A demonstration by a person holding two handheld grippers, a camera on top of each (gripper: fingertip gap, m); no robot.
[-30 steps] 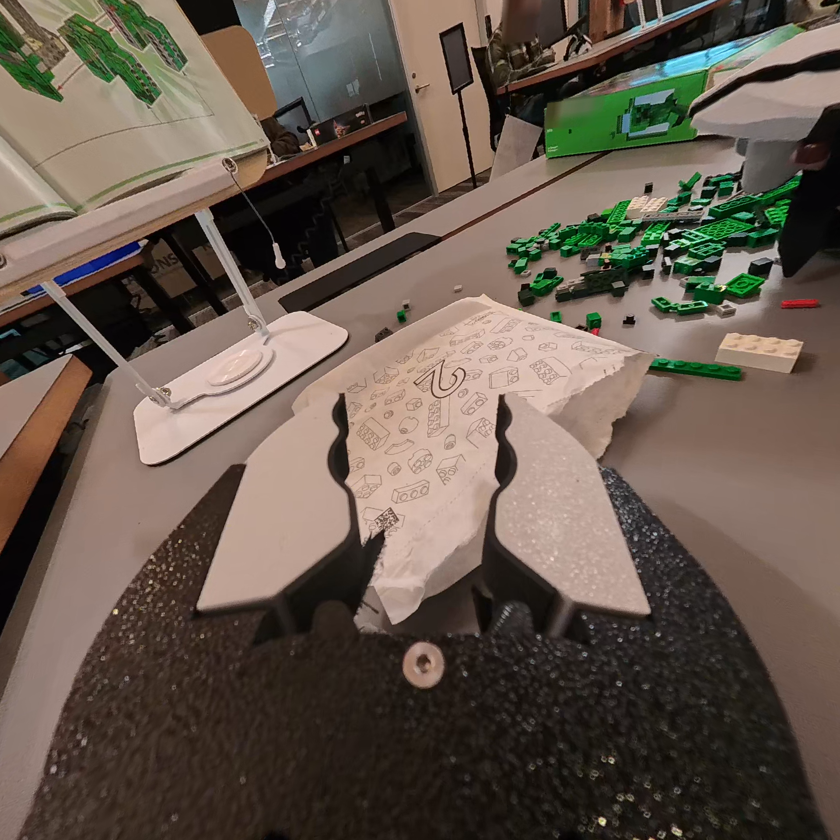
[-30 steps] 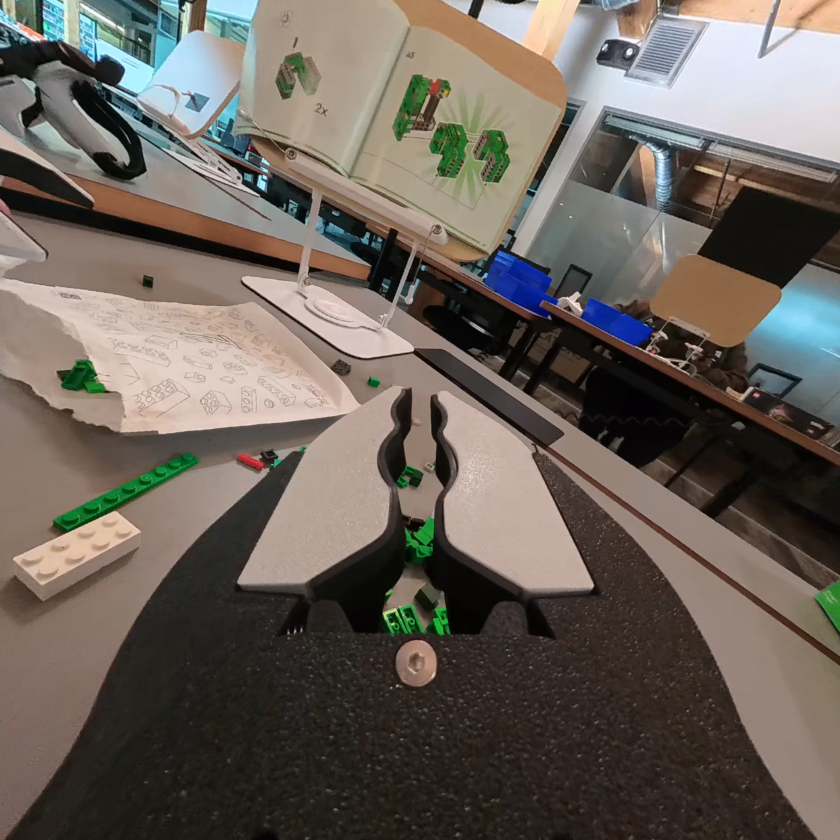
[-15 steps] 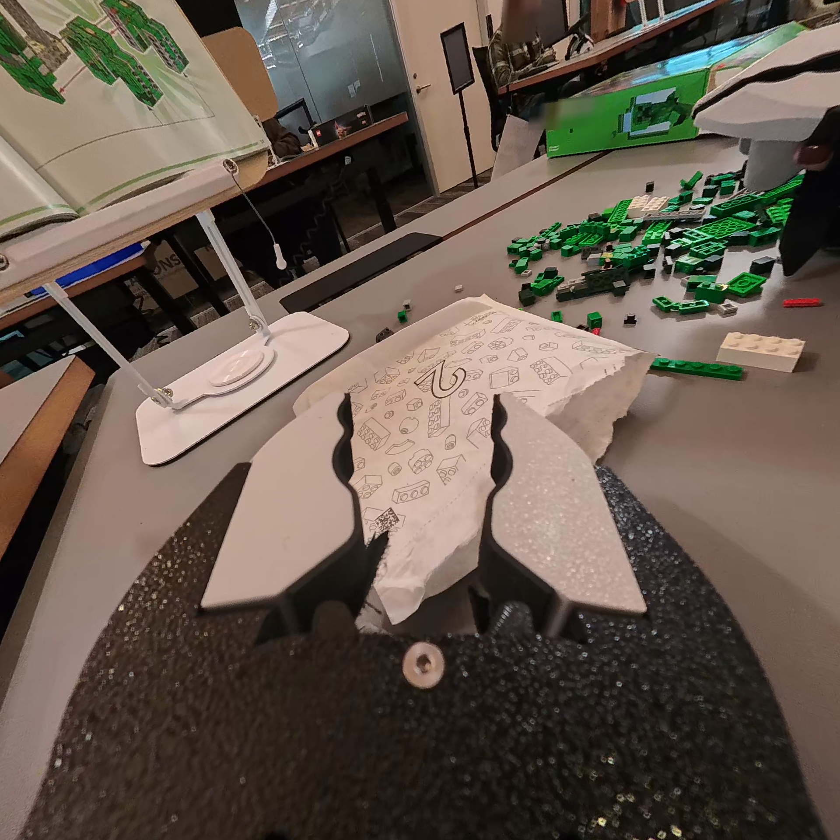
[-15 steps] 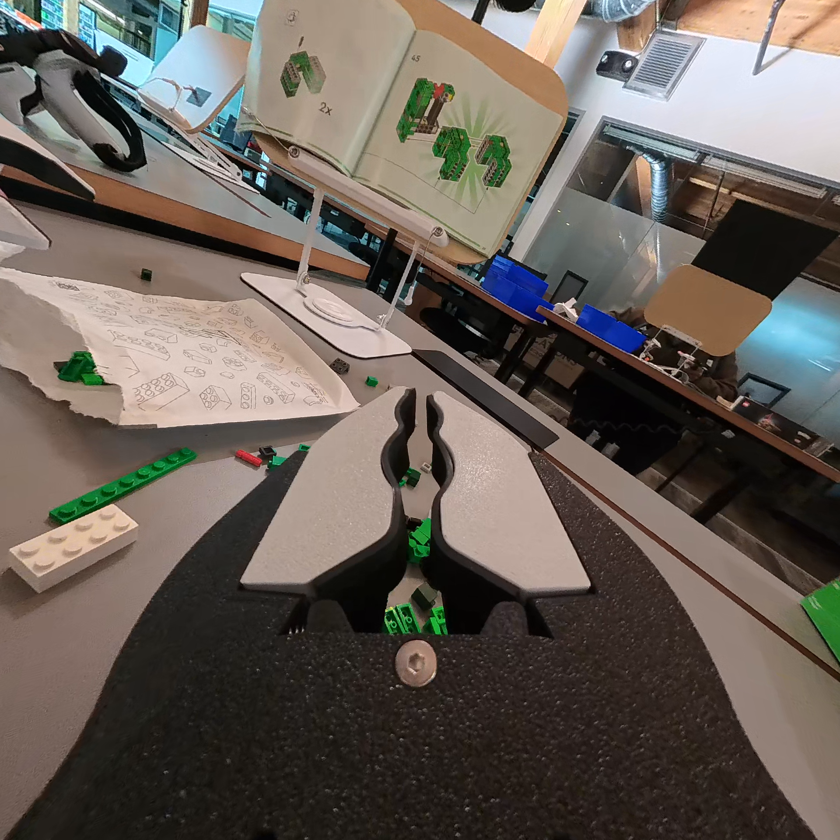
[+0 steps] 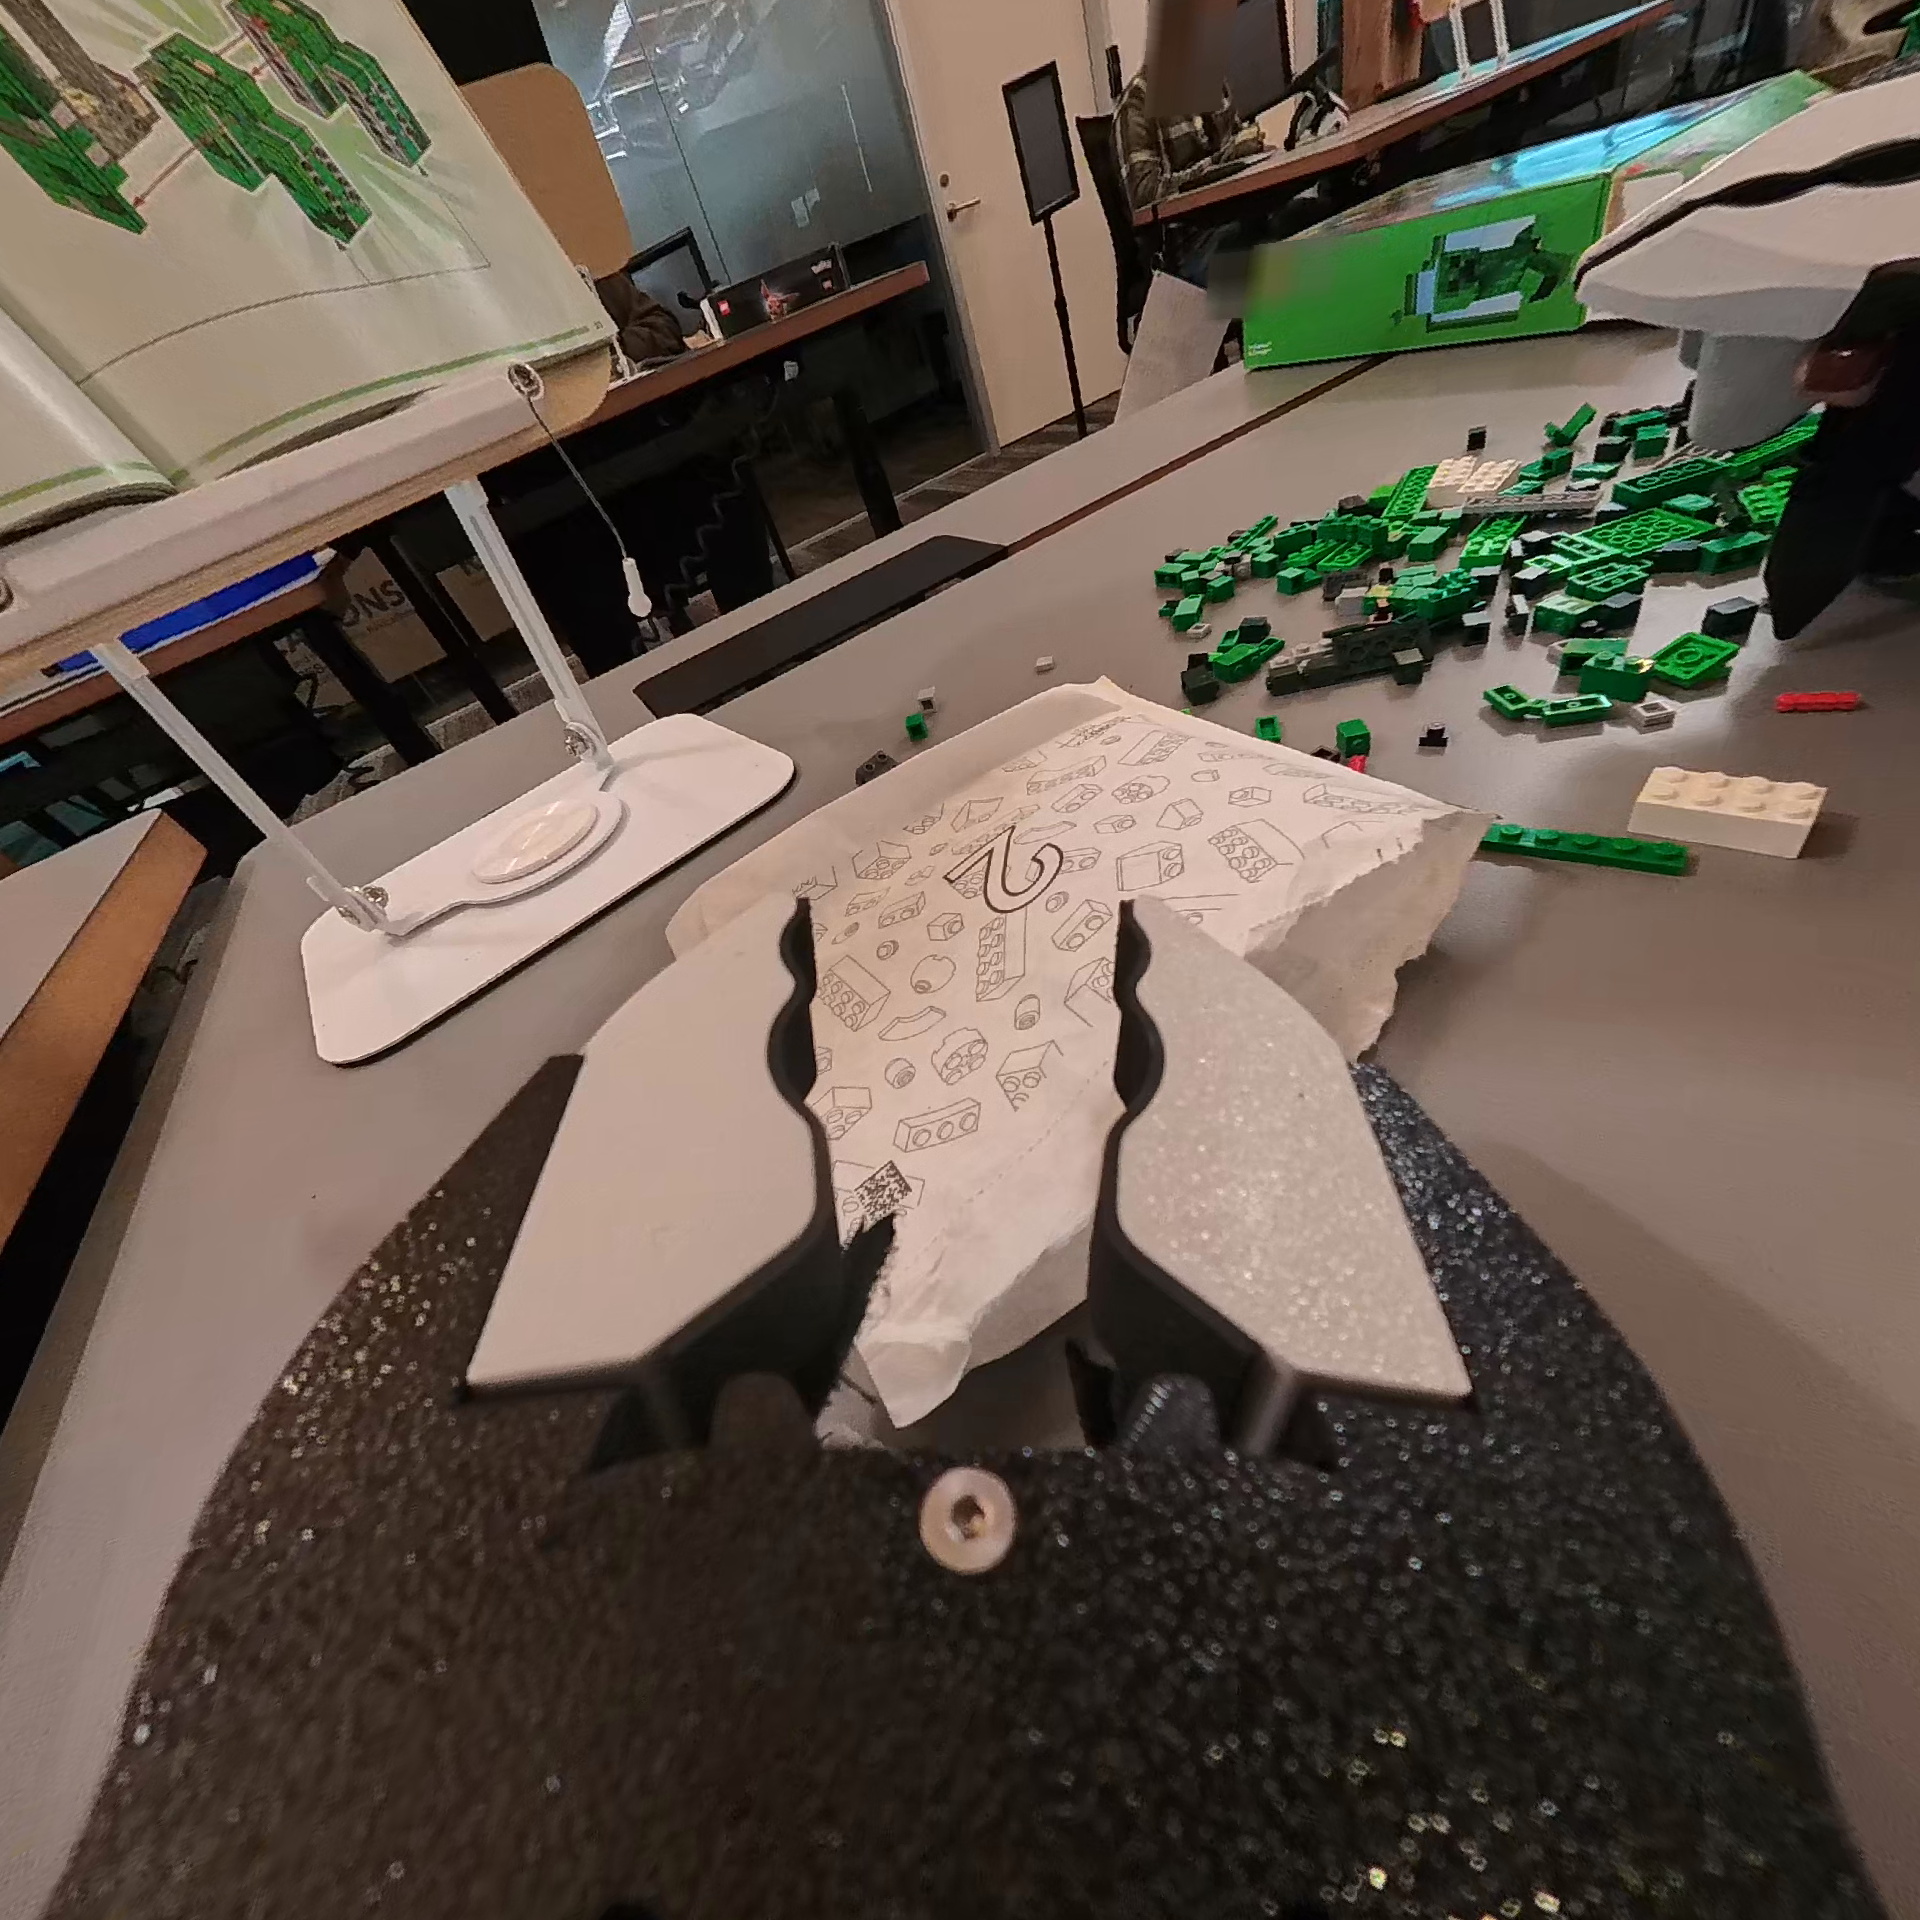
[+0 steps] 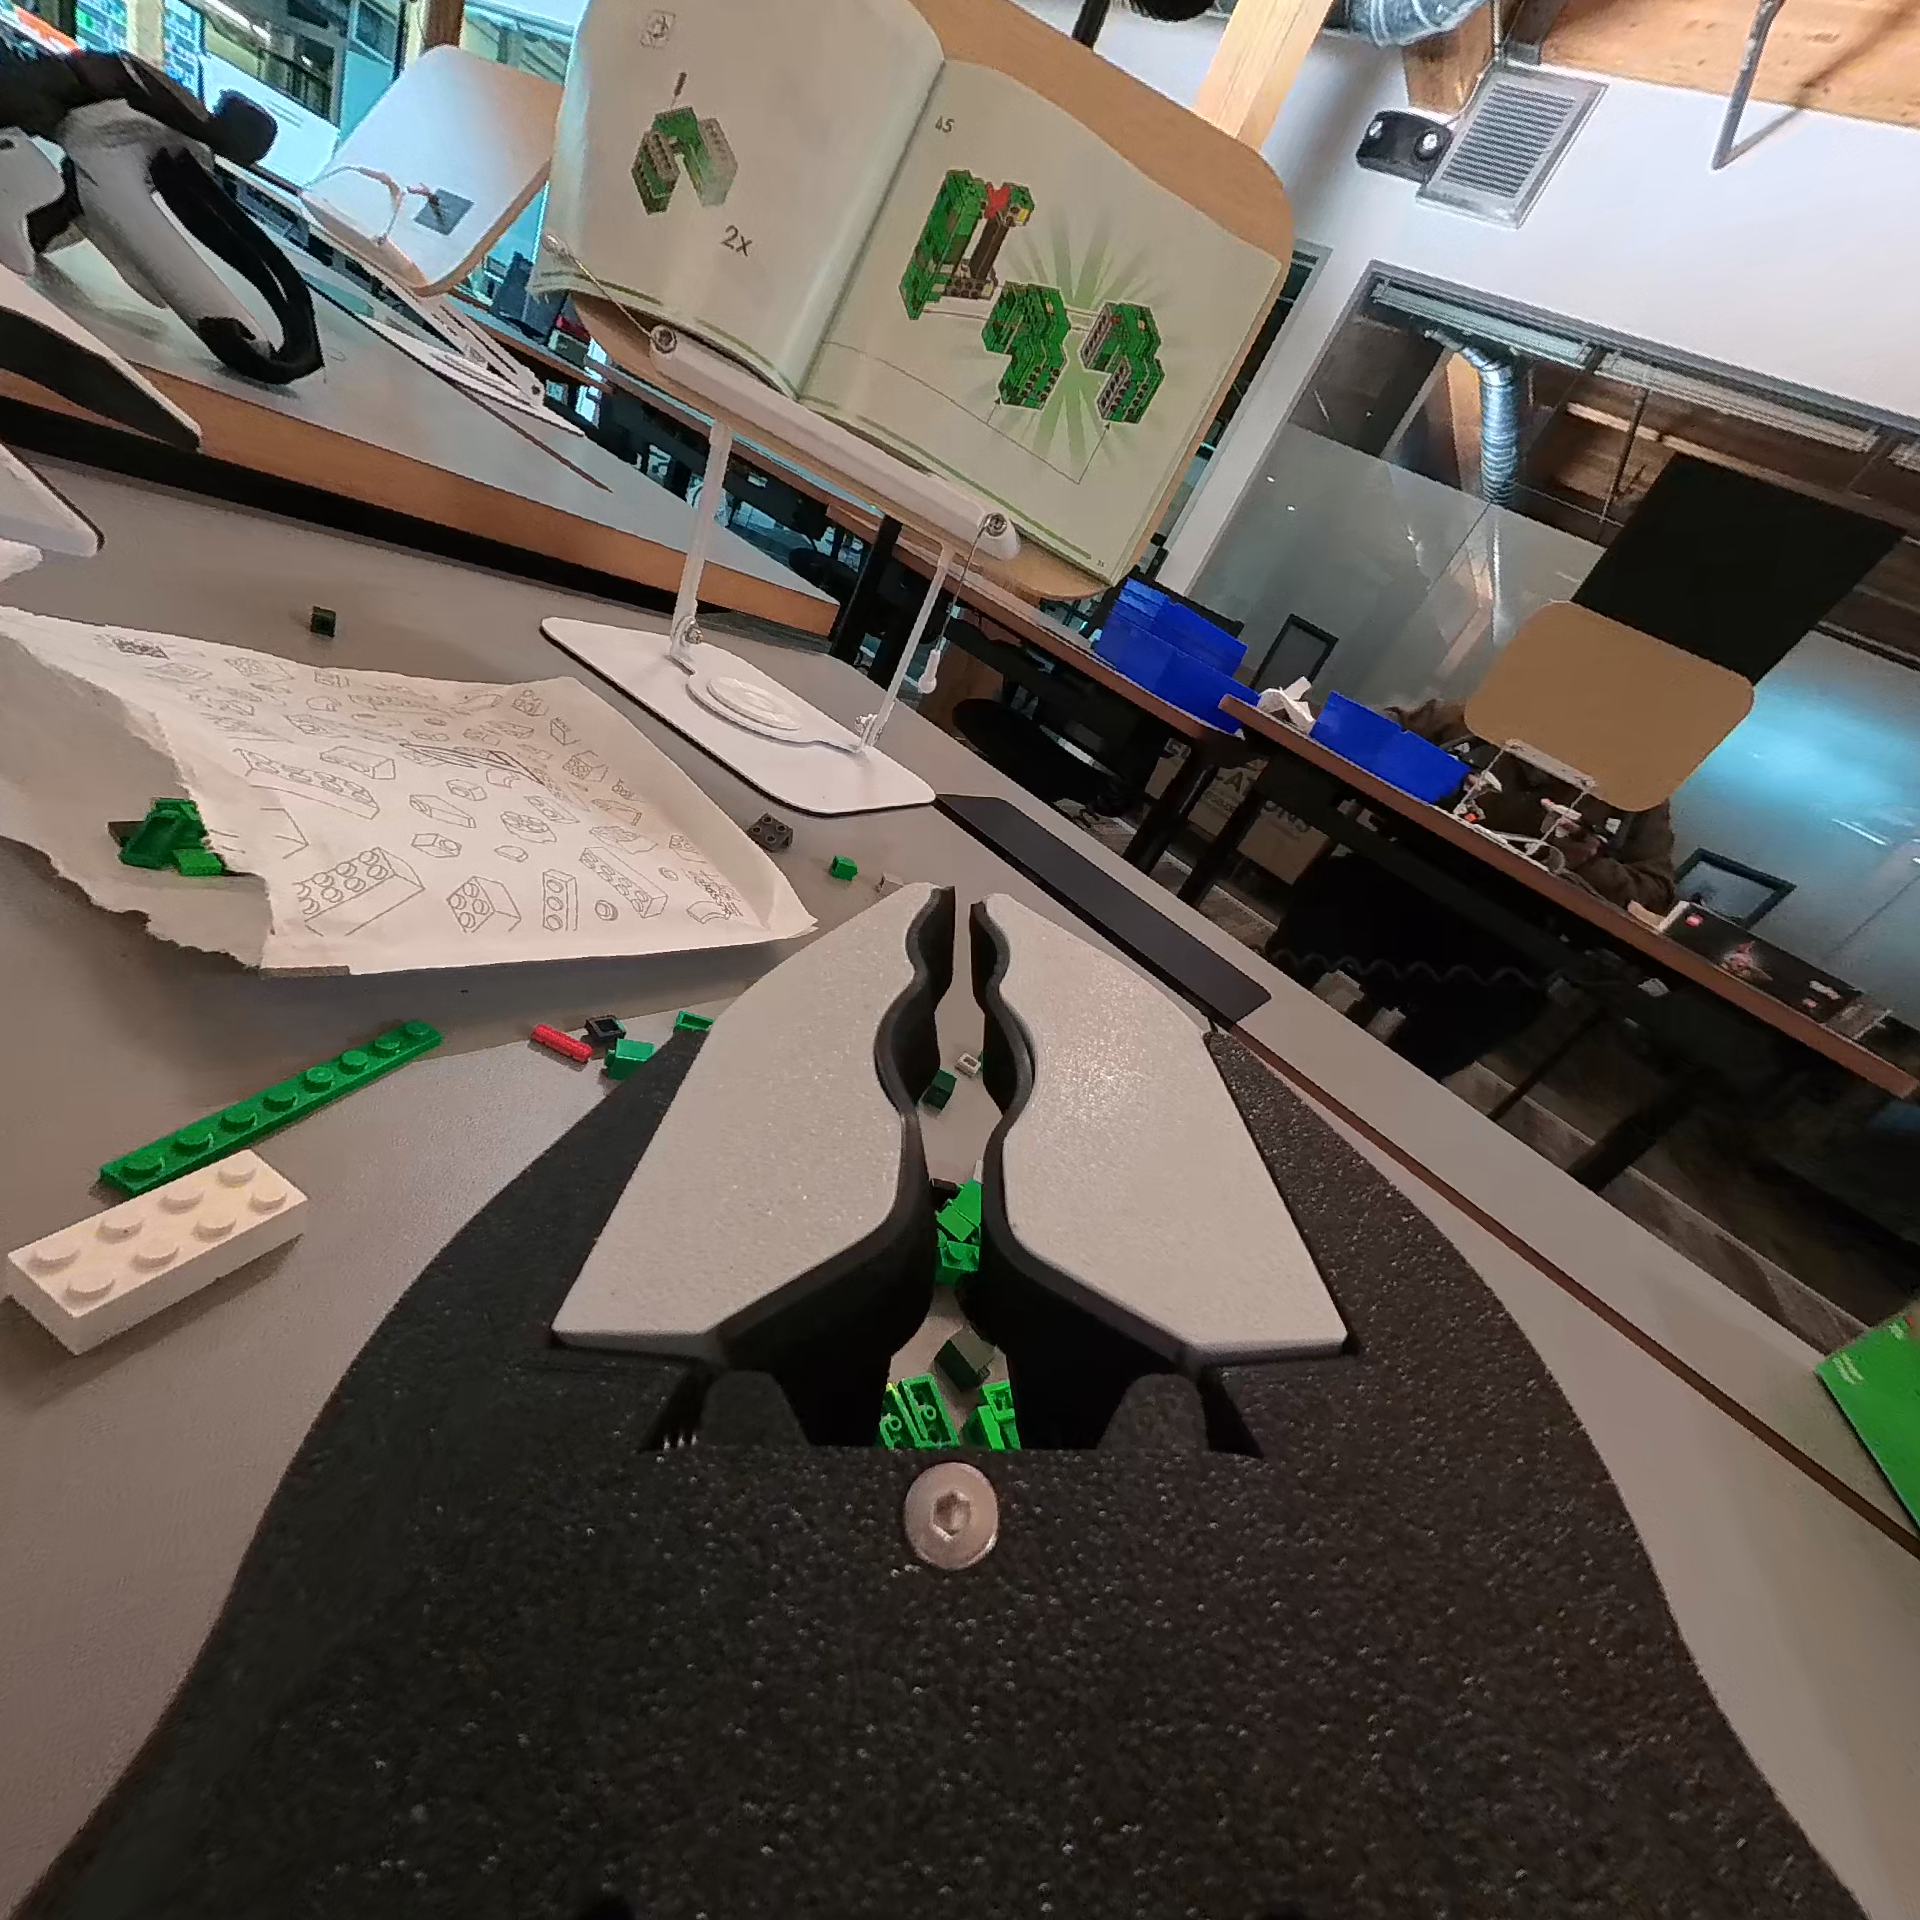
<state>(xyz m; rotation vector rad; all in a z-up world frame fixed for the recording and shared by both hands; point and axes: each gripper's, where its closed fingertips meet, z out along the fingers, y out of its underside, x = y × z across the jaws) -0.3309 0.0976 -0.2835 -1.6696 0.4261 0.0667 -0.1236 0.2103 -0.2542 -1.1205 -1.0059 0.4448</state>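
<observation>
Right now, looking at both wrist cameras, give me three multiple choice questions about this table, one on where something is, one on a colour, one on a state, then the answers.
1. Where does the long flat green plate lie?
A. beside the white two-by-four brick
B. inside the printed white paper bag
C. on the white book stand base

2. What colour is the small rod-shaped piece near the bag's corner?
A. blue
B. red
C. yellow

3. How do the left gripper jaws stand?
A. shut on the white brick
B. apart, over the bag's end
C. holding a green piece

Answers:
1 A, plate and brick sit side by side on the grey table.
2 B, it shows red in both views.
3 B, bag paper shows in the wide gap between them.
</observation>
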